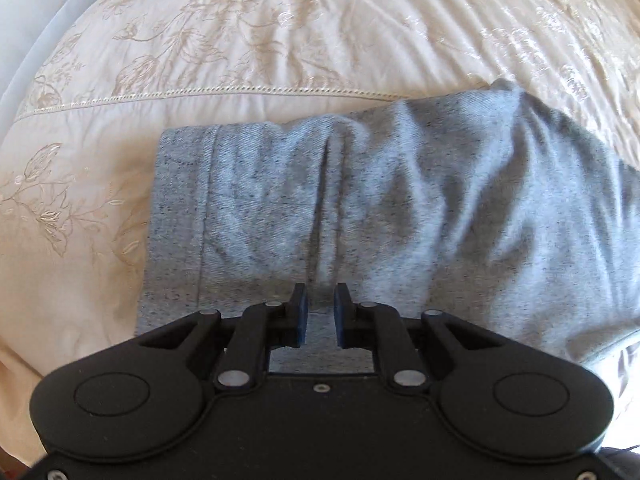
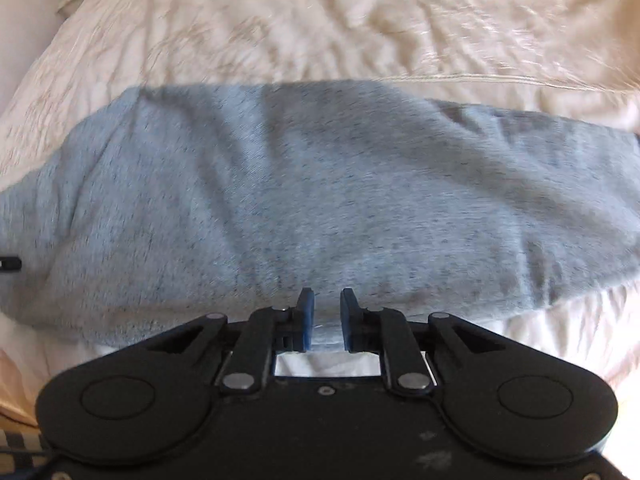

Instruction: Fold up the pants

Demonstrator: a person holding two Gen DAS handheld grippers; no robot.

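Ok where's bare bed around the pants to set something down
Bare bedspread lies beyond the gray pants' far edge and past their left end, near the embroidered seam. The near edge is crowded by the left gripper and right gripper.

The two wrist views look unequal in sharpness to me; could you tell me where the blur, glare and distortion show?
Left wrist view: the grey pants are fairly sharp at the left hem, softer to the right; sunlight glares on the bedspread at upper right. Right wrist view: motion blur smears the pants and bedspread, with glare at upper right. Both: fisheye bends the edges.
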